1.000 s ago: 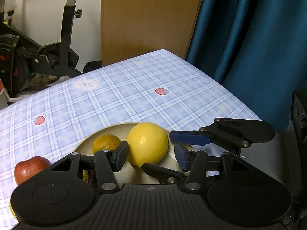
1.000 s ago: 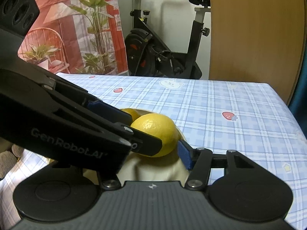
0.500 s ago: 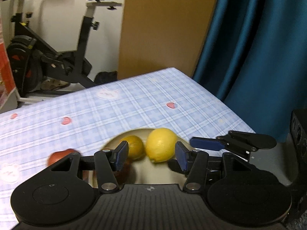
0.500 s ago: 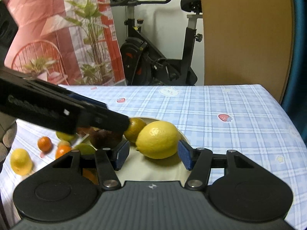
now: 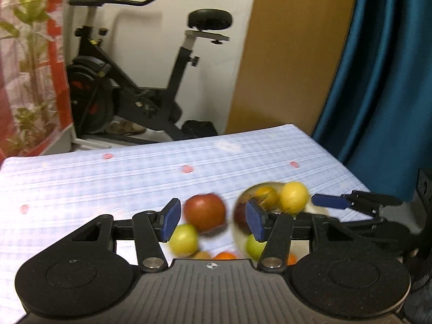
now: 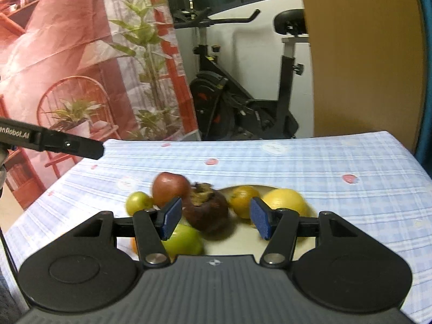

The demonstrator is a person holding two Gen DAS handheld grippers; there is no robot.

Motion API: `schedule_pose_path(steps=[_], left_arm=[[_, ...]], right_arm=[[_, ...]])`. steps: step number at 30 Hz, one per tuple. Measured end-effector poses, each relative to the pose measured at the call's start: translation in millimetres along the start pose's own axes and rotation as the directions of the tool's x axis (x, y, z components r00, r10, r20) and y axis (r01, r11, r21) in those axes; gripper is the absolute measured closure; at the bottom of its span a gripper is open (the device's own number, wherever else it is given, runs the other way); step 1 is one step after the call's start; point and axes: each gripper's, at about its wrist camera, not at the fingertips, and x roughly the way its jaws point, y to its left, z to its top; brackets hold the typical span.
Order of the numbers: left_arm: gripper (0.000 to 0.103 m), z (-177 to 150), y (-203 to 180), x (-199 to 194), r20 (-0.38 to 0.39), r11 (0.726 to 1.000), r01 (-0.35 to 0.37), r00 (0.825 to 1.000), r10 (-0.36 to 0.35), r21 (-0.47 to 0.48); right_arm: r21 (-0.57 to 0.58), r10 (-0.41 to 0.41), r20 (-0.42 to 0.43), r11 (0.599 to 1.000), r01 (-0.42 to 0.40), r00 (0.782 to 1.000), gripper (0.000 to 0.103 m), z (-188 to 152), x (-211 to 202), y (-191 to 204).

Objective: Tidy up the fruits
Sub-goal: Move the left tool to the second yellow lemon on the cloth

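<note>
Both grippers have pulled back from the plate (image 6: 310,239): left gripper (image 5: 212,222) and right gripper (image 6: 215,220) hang with fingers spread, holding nothing. Lemon (image 6: 284,201) lies on the plate at its 2 o'clock side, touching the orange (image 6: 243,199); red apple (image 5: 204,212) sits on the tablecloth (image 5: 108,183) at the plate's 9 o'clock.

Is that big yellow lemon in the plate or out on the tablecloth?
In the plate: the lemon rests inside the cream plate, beside an orange.

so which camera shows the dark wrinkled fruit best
The right wrist view: the dark wrinkled fruit sits nearly whole between the open right gripper fingers. The left wrist view shows only a blurred dark sliver behind a finger pad.
</note>
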Motion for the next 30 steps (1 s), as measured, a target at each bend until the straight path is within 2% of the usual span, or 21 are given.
schedule_pose_path(steps=[8, 12, 19, 22, 26, 30], left_arm=[[0.047, -24.4, 45.7, -33.5, -0.019, 0.996, -0.077, 0.997, 0.076, -0.038], [0.047, -36.6, 63.0, -43.9, -0.027, 0.994, -0.083, 0.996, 0.081, -0.068], [0.047, -52.7, 77.4, -54.2, -0.022, 0.991, -0.087, 0.996, 0.086, -0.105], [0.047, -58.3, 78.0, -54.3, -0.025, 0.99, -0.081, 0.997, 0.078, -0.119], [0.047, -67.3, 76.8, -53.4, -0.035, 0.989, -0.07, 0.997, 0.066, -0.127], [0.047, -73.2, 75.3, -50.9, -0.044, 0.989, -0.053, 0.998, 0.048, -0.137]], right_arm=[[-0.024, 0.095, -0.033, 0.995, -0.096, 0.995, 0.043, -3.0, 18.8, 45.1], [-0.052, 0.145, -0.079, 0.987, -0.149, 0.986, 0.043, -9.1, 33.7, 73.8], [-0.14, 0.228, -0.185, 0.957, -0.255, 0.956, 0.041, -22.0, 57.5, 125.3], [-0.186, 0.249, -0.218, 0.939, -0.291, 0.944, 0.036, -27.0, 65.7, 144.3], [-0.225, 0.248, -0.271, 0.923, -0.312, 0.93, 0.034, -36.4, 81.2, 160.3], [-0.211, 0.242, -0.324, 0.924, -0.319, 0.915, 0.034, -44.7, 92.5, 161.0]])
